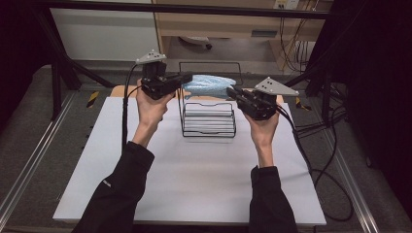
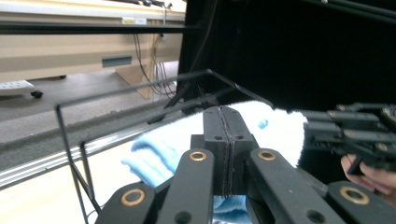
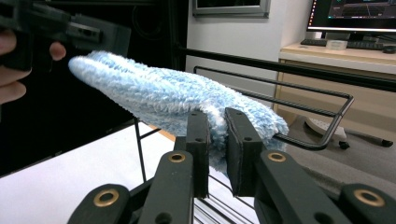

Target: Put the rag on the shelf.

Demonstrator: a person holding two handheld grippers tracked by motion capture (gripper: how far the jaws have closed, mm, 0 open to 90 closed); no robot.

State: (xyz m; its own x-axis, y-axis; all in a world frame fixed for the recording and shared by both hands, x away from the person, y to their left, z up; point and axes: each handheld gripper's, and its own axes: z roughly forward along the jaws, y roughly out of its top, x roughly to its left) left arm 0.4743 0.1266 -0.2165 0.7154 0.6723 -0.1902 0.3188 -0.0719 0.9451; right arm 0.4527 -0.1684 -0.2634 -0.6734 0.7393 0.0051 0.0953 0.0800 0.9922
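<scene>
A fluffy light-blue cloth [image 1: 209, 85] hangs level above a black wire rack [image 1: 209, 134] at the back of the white table [image 1: 194, 184]. My right gripper [image 1: 231, 91] comes in from the right. In the right gripper view it [image 3: 216, 116] is shut on the cloth [image 3: 154, 93], with pile bulging between its pads. My left gripper [image 1: 189, 76] reaches in from the left, its jaws pressed together [image 2: 223, 116]. It lies just over the cloth's other end [image 2: 280, 126], and no cloth shows between its pads. Part of the cloth rests on the rack's upper rail [image 3: 336, 107].
The rack's tall wire loop [image 2: 65, 140] stands behind and beside the cloth. Black frame posts and trailing cables [image 1: 320, 131] flank the table. A desk with monitors [image 3: 355, 14] sits beyond. The near half of the white table is bare.
</scene>
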